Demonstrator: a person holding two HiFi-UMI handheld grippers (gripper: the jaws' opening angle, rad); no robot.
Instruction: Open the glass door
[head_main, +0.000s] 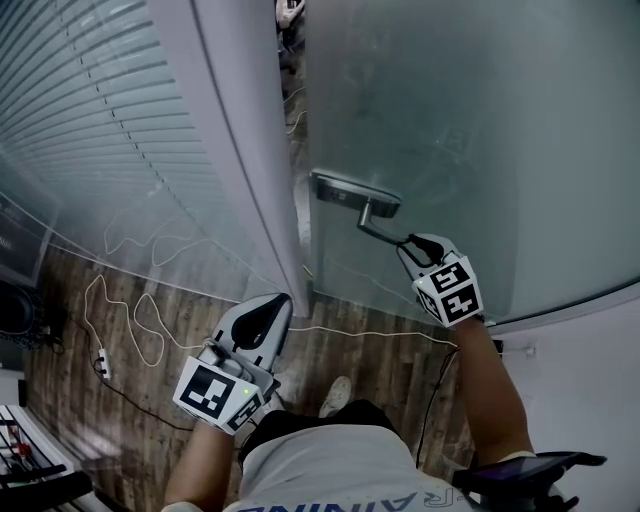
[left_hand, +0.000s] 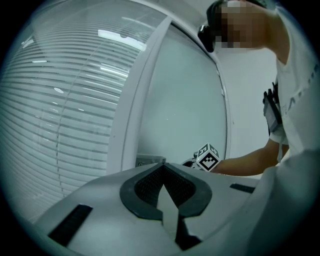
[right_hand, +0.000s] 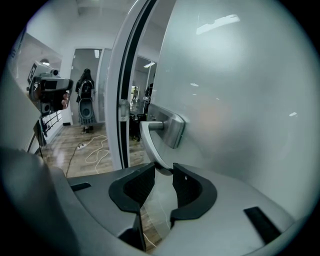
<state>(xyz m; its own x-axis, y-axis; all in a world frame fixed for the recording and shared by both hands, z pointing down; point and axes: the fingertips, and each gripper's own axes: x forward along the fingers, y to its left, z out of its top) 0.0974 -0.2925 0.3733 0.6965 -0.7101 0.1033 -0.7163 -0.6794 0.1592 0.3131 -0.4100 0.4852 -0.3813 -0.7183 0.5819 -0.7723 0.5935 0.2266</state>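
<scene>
— Condition and position of the door?
— Frosted grey-green glass door ahead on the right, standing ajar from the white upright frame post; brushed-metal lever handle near its free edge; right gripper clamped on the lever's end, jaws partly apart around it.
— And the left gripper?
— Low beside the post; tips together, holding nothing.
— Anything obscured?
— Lever tip buried between the jaws; door's upper part cut off; shapes behind the frosting indistinct.
</scene>
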